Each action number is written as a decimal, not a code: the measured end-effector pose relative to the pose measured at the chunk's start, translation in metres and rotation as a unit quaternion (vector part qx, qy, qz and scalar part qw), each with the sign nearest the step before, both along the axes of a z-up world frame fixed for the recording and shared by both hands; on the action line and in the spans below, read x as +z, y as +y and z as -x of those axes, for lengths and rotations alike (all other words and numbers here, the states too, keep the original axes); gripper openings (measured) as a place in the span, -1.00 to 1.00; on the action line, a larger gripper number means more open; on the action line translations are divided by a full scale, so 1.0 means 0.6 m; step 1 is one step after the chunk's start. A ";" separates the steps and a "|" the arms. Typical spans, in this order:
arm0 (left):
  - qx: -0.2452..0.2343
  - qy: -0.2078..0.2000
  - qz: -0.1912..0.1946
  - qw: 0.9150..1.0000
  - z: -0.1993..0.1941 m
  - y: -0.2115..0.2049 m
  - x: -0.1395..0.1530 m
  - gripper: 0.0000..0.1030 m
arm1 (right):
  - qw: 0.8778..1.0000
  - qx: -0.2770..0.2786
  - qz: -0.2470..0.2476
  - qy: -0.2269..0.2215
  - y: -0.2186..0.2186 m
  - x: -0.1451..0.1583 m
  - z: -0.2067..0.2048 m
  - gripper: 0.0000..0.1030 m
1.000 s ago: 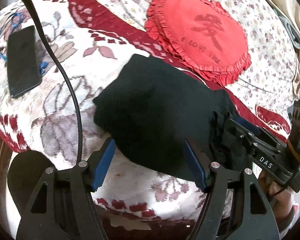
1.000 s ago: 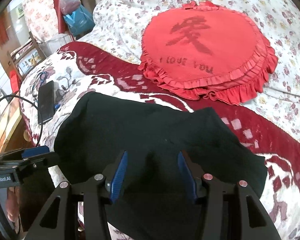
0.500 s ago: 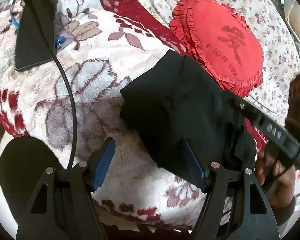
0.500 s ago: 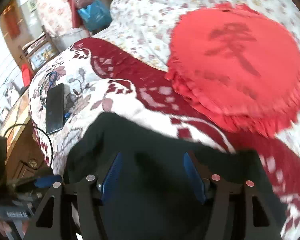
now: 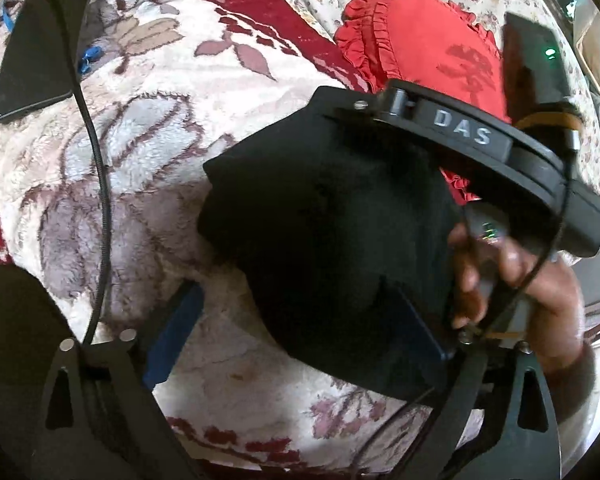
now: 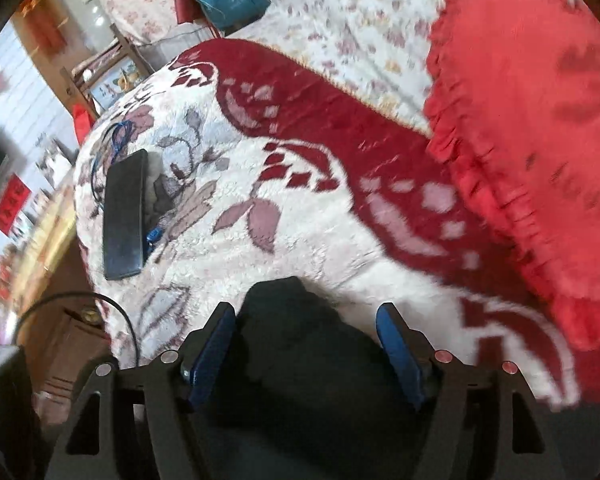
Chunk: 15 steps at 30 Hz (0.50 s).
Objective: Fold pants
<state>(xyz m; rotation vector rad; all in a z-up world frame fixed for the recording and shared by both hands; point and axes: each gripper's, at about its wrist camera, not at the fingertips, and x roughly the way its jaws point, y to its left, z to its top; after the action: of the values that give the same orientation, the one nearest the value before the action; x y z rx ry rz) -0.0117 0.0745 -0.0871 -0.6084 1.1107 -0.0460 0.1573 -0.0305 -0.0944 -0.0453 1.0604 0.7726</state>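
Left tongs [image 5: 296,332]: the 2 blue-padded fingers stand wide apart, released. The left pad [image 5: 172,340] sits over bare blanket; the right pad [image 5: 416,328] lies against the near edge of the pants [image 5: 324,240]. Nothing is pinched between them.

Right tongs [image 6: 306,350]: also released, the 2 blue pads [image 6: 212,354] well apart. Black cloth of the pants [image 6: 300,360] fills the gap and runs back under the tool body, but neither pad visibly presses on it. In the left wrist view the body of the right tongs [image 5: 460,128], lettered "DAS", crosses above the far right side of the pants, and the person's right hand [image 5: 512,280] grips its handle just beside the bundle. Its fingertips are hidden from that view.

Pants: a compact black folded bundle, lying on the blanket [image 5: 148,152] between the 2 tools, near the front edge of the bed. How many layers it has I cannot tell; the cloth is too dark to read folds.

Surroundings: the blanket is cream plush with mauve leaves and a dark red border band. A red frilled cushion [image 6: 540,120] with a dark printed character lies beyond the pants, on a small-flowered sheet [image 6: 360,32]. A black phone [image 6: 125,216] lies flat on the blanket well to the left, with a blue cord [image 6: 118,136] looped beside it. A black cable [image 5: 100,184] runs from the left tool across the blanket toward the phone. The right wrist view is motion-blurred.
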 end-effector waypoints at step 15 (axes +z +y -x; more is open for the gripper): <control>-0.131 -0.181 -0.046 0.974 0.039 -0.096 0.159 -0.74 | 0.983 -0.041 -0.178 -0.011 -0.145 0.112 0.037 -0.37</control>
<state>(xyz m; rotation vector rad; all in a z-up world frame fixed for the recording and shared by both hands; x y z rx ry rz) -0.0351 0.0168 0.0080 -0.3492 0.8268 -0.3201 0.1353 -0.1175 -0.0272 0.2929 0.8840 0.8741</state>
